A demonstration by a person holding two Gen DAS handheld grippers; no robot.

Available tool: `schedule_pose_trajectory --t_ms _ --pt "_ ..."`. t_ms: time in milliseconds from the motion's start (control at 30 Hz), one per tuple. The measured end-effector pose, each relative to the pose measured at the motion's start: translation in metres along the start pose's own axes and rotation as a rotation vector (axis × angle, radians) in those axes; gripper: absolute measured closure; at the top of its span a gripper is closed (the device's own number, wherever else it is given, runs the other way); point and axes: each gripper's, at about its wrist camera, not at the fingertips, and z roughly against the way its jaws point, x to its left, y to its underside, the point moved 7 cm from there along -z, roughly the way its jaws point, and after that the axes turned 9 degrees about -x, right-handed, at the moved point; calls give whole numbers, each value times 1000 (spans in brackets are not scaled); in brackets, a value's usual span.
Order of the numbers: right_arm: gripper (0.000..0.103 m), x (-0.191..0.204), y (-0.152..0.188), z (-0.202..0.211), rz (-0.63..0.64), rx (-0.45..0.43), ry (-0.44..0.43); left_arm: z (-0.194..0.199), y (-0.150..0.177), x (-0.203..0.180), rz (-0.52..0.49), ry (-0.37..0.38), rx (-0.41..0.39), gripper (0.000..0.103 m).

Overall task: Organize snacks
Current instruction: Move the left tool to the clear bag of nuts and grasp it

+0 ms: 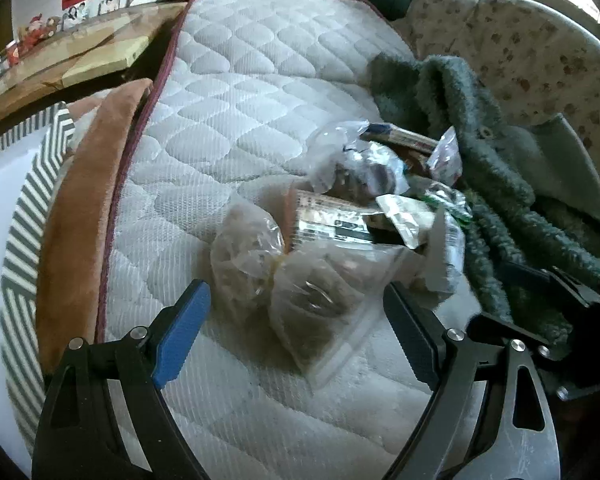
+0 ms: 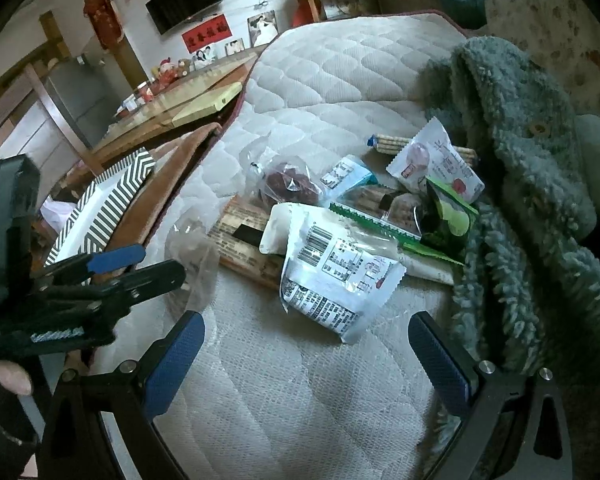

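While nothing is yet in either tool, you are at the very start of sorting: the snack pile (image 2: 340, 224) lies heaped on the quilted mattress (image 1: 236, 80), pressed up against the teal fleece coat (image 2: 532, 184) on its far side. Your left gripper (image 1: 296, 316) hangs with its jaws spread wide and empty, straddling the clear zip bag (image 1: 320, 312) of brownish contents, which sits nearest you and touches a second clear bag (image 1: 244, 244) beside it. Your right gripper (image 2: 304, 344) is likewise wide apart and holding nothing, poised just short of the white barcode packet (image 2: 332, 276), which rests on top of a long tan printed box (image 2: 244, 236). Behind these lie a bag of dark red fruit (image 2: 288, 184), a green-edged packet (image 2: 444, 224) and a white packet with a pink picture (image 2: 436, 164). The chevron-patterned tray (image 2: 112, 196) stands off the mattress edge to your left, next to the brown plush cushion (image 1: 80, 220), and I judge it the likely place for the snacks, though nothing confirms that. The next move, as I read it, calls for lowering one tool onto a single top item; the slack plastic will slide and crumple, so pinch a firm seam or the bulk, not a loose corner, and keep clear of the coat's pile.
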Motion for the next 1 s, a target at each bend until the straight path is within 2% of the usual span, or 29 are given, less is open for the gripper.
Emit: schedule_pose_trajectory --t_ms 167,300,467,533,700,833,1000 --pt "1 -2 2 -6 3 18 3 -18 0 3 -5 34 34 15" --pt "1 -3 1 -11 -2 31 2 -30 1 1 -27 30 51 15" --pt "1 -2 -2 -16 14 43 2 -38 1 4 9 47 72 16" --pt "1 -1 -4 -18 16 44 2 -37 1 6 33 60 70 30" --pt "1 1 -9 -21 24 50 1 -31 3 8 27 27 63 45" --pt "1 7 -17 -23 48 48 -8 -20 5 13 -6 -28 47 48" --pt "1 15 -44 -32 85 26 -13 0 4 33 64 -62 17 48"
